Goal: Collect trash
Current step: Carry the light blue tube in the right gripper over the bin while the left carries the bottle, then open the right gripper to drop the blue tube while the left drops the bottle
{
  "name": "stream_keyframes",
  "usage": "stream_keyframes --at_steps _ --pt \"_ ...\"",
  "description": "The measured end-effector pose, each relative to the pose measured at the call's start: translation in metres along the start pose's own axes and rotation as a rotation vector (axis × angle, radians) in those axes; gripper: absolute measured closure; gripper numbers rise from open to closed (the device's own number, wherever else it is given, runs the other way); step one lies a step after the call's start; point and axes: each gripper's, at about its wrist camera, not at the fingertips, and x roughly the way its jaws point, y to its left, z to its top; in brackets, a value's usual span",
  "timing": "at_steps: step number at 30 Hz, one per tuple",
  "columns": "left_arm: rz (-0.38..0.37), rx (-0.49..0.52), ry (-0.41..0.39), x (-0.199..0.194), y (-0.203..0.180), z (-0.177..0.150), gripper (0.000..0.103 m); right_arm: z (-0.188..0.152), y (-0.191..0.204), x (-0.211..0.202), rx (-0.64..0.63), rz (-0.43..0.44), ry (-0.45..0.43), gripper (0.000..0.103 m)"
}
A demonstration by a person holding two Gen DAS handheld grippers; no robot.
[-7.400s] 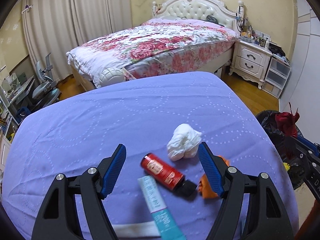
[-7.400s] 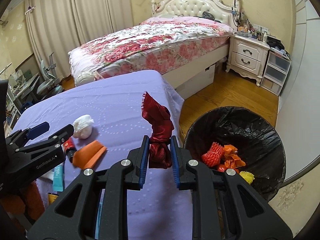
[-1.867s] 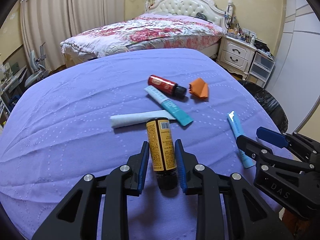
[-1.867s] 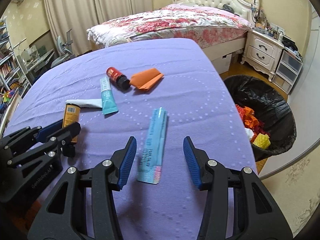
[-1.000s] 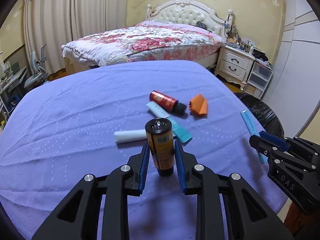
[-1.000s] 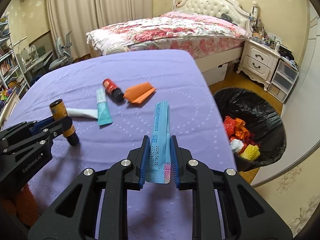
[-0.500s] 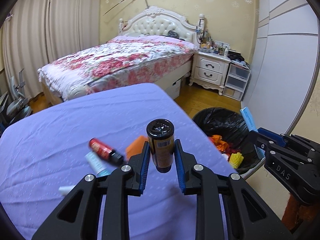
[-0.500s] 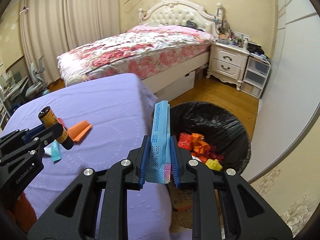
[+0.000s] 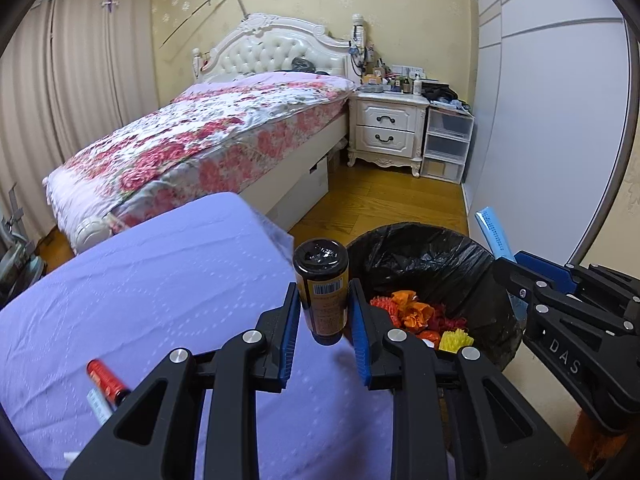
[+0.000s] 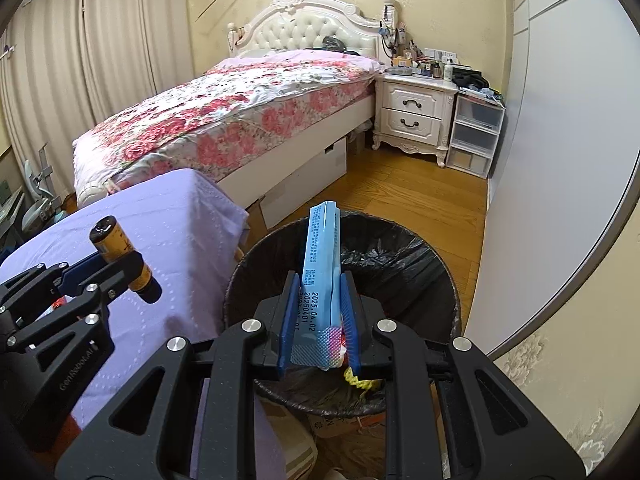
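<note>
My left gripper (image 9: 325, 312) is shut on a yellow-labelled bottle with a black cap (image 9: 322, 288), held above the right edge of the purple-covered table (image 9: 160, 280), just left of the trash bin. It also shows in the right wrist view (image 10: 120, 254). My right gripper (image 10: 318, 312) is shut on a flat blue tube (image 10: 320, 264), held directly over the black-lined trash bin (image 10: 420, 264). The bin (image 9: 440, 256) holds orange, red and yellow scraps (image 9: 416, 314). The blue tube also shows in the left wrist view (image 9: 492, 234).
A red bottle (image 9: 106, 382) and a pale tube (image 9: 98, 404) lie on the table at lower left. A floral bed (image 9: 200, 136), a white nightstand (image 9: 390, 130) and plastic drawers (image 9: 446, 146) stand behind. A white wardrobe wall (image 10: 560, 160) is close on the right.
Both grippers have swung right from the table toward the bin. The right gripper with the blue tube now hangs over the bin; the left with the bottle is at the table's edge.
</note>
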Motion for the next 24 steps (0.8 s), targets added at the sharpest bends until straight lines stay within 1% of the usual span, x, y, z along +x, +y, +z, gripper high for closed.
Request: stream_keyframes --at_steps 10,24 --pt "-0.011 0.012 0.059 0.043 -0.017 0.010 0.078 0.004 -0.017 0.027 0.024 -0.038 0.018 0.082" --pt "-0.008 0.021 0.089 0.067 -0.026 0.021 0.078 0.003 -0.033 0.051 0.056 -0.065 0.047 0.082"
